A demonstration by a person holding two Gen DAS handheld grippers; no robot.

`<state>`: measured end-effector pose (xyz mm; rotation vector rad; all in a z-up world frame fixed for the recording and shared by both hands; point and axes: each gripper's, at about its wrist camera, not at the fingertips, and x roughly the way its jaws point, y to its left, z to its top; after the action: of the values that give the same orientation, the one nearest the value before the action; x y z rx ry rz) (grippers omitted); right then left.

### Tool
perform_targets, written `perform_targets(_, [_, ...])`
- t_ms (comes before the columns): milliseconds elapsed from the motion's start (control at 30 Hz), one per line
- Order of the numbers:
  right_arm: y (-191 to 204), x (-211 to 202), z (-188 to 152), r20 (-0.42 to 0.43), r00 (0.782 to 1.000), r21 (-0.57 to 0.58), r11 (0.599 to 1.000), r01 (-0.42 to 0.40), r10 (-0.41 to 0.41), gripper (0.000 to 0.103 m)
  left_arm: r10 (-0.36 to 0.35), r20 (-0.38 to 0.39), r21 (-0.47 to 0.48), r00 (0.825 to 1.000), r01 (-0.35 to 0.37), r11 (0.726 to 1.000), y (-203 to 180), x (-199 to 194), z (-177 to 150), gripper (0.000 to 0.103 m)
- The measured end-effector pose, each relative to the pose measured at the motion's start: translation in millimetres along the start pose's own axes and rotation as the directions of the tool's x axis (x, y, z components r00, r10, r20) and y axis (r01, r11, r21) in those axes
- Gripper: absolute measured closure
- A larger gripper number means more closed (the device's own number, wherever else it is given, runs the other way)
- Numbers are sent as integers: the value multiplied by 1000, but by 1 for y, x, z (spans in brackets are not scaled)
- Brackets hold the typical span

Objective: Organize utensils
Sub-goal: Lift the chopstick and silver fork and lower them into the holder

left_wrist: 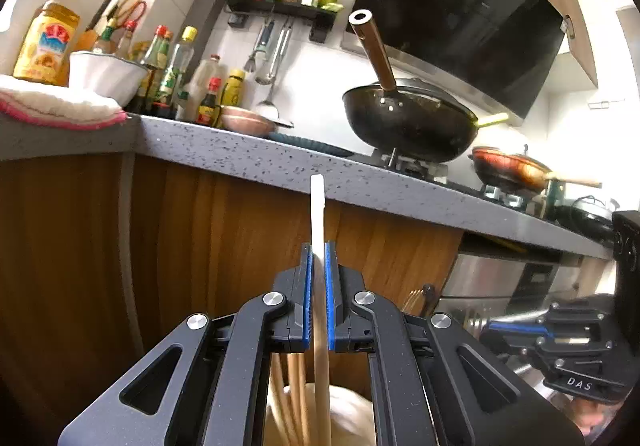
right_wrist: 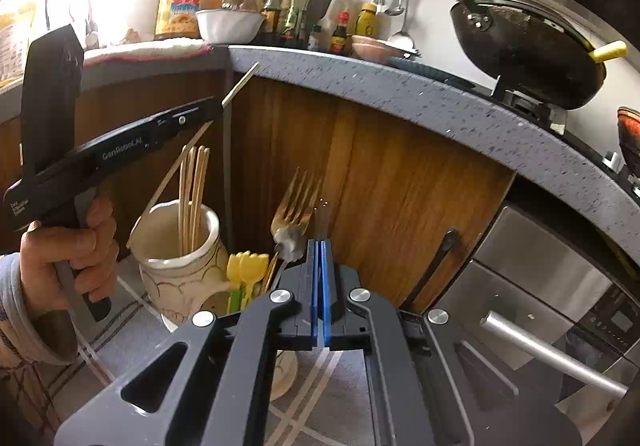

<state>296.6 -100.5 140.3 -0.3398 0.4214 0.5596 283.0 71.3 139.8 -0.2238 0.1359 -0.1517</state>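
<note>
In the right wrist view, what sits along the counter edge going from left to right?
Yellow-labelled jar → white bowl → cluster of dark sauce bottles → yellow-capped squeeze bottle → shallow pink dish → black wok with wooden handle.

Speckled grey stone worktop [left_wrist: 256,157], matt; glossy wooden cabinet front [right_wrist: 400,181]; glazed ceramic jar [right_wrist: 180,266]; pale wooden chopstick [left_wrist: 318,213]; shiny metal fork [right_wrist: 294,205]; brushed-steel oven [right_wrist: 540,286].
</note>
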Motion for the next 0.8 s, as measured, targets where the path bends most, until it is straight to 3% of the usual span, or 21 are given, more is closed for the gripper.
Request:
perform_targets(133, [8,6,-1,-12,1000,-7,1000,-14,14,102,1,31,12,1000,-1,1000,1,-6,-4,97])
perform_targets(233, [12,7,-1,-14,1000,-7,1000,-22,22,102,-15,31,-28,999,16,999,3,0,11,97])
perform_targets(367, [12,8,-4,-19,999,8,1000,-29,29,102,-21,56,-13,998,22,1000,-4,1,28,97])
perform_targets(500, [15,13,-9,-32,999,2,999,-35,35,102,-1,56,26,998,0,1000,-12,4,19,97])
perform_targets(800, [18,15,-5,-29,998,-3,999,-47,47,102,10,39,0,999,-10,1000,2,5,-7,97])
